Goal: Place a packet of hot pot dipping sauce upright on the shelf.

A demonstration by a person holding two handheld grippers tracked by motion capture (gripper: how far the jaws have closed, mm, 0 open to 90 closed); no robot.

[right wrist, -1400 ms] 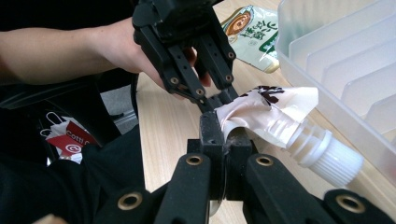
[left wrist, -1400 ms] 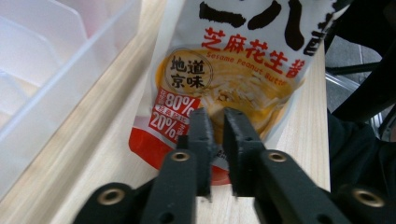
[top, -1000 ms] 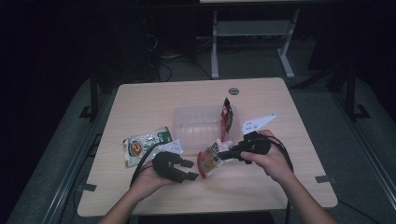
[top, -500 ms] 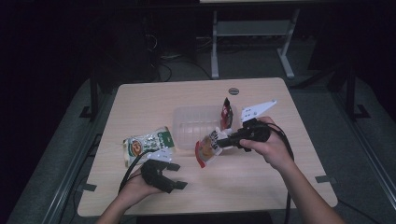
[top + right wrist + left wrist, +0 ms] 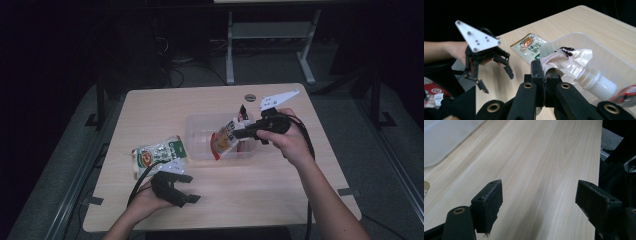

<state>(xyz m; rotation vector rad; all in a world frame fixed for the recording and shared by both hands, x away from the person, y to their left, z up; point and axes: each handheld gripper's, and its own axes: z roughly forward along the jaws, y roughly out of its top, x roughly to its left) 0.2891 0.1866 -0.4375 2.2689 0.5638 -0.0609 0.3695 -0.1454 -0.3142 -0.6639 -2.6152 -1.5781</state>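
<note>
The right gripper [image 5: 239,132] — clamped on a spouted pouch [image 5: 225,139] — hangs over the clear tub [image 5: 196,149]; the left gripper [image 5: 186,189], gaping and empty, sits well nearer the person.

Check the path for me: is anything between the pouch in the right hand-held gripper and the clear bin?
Nothing visible blocks it. The right hand-held gripper holds the spouted pouch over the clear bin's open top.

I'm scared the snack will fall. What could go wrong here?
1. The right tongs pinch only a crumpled edge of the spouted pouch, so it might slip out and fall.
2. The pouch hangs over the near wall of the clear tub; lowered askew, it could catch the rim and tip outside.
3. The light tub might get nudged toward the green packet.
</note>
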